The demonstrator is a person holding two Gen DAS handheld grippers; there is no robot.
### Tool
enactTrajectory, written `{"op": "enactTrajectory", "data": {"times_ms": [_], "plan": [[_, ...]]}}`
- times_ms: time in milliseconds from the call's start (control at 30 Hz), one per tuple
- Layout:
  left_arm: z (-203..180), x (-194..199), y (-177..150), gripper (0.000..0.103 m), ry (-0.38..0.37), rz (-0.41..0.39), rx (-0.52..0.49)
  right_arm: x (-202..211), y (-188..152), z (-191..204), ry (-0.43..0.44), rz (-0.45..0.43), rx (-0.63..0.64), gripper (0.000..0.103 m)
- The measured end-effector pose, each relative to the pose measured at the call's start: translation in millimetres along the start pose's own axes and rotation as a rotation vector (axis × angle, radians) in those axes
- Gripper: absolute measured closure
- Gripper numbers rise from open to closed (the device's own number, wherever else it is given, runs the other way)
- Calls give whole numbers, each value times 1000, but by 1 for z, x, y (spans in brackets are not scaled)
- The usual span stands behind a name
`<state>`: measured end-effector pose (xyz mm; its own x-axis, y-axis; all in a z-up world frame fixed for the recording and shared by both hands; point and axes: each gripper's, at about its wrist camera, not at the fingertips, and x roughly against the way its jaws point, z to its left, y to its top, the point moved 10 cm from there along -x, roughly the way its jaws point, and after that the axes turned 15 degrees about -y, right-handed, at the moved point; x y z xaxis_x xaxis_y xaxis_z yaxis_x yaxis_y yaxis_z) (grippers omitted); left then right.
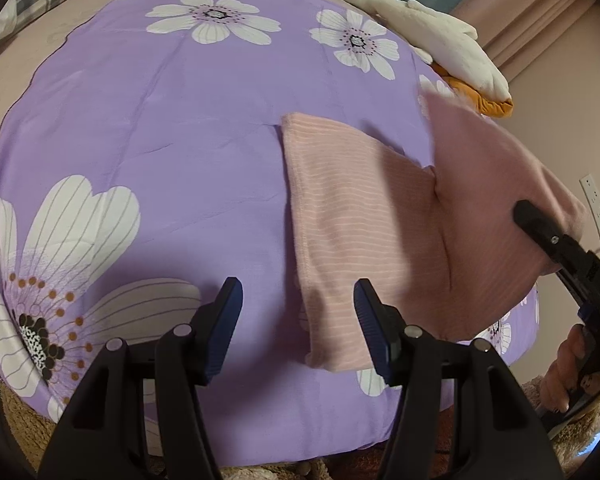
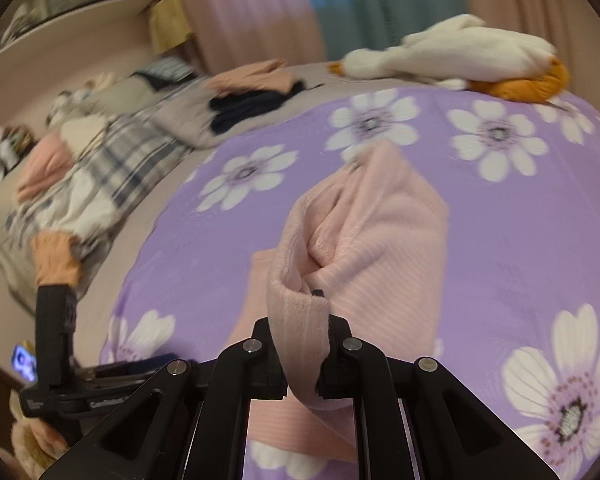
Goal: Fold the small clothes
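A pink ribbed garment (image 1: 352, 216) lies on the purple flowered bedspread (image 1: 160, 140), its left part flat, its right part lifted. My left gripper (image 1: 298, 320) is open and empty, low over the bedspread, its fingers on either side of the garment's near left edge. My right gripper (image 2: 302, 354) is shut on a bunched edge of the pink garment (image 2: 364, 240) and holds it up off the bed. The right gripper also shows at the right edge of the left wrist view (image 1: 540, 232), against the lifted cloth.
A white and orange plush duck (image 2: 460, 60) lies at the far edge of the bed. Folded dark and tan clothes (image 2: 252, 96) and a plaid cloth (image 2: 132, 160) sit at the far left. Curtains (image 2: 260, 8) hang behind.
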<state>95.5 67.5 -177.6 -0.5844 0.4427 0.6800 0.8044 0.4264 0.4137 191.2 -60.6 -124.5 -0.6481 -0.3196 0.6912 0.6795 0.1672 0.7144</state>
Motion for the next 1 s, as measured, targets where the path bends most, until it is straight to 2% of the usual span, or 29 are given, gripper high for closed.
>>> {"op": "enactTrajectory", "data": {"times_ms": [133, 267, 500, 633, 800, 1000], "plan": [[8, 3, -1, 45, 13, -1, 17, -19, -15, 25, 46, 72, 45, 92], [13, 5, -2, 45, 21, 2, 26, -30, -30, 39, 55, 127, 77, 92], [18, 10, -1, 44, 20, -10, 41, -22, -29, 56, 90, 124, 116, 92], [20, 11, -1, 43, 26, -9, 45, -41, -47, 66, 78, 177, 154, 92], [21, 11, 0, 40, 33, -7, 47, -71, -80, 65, 53, 278, 173, 92], [17, 7, 4, 39, 30, 4, 36, -69, -82, 63, 85, 282, 143, 92]]}}
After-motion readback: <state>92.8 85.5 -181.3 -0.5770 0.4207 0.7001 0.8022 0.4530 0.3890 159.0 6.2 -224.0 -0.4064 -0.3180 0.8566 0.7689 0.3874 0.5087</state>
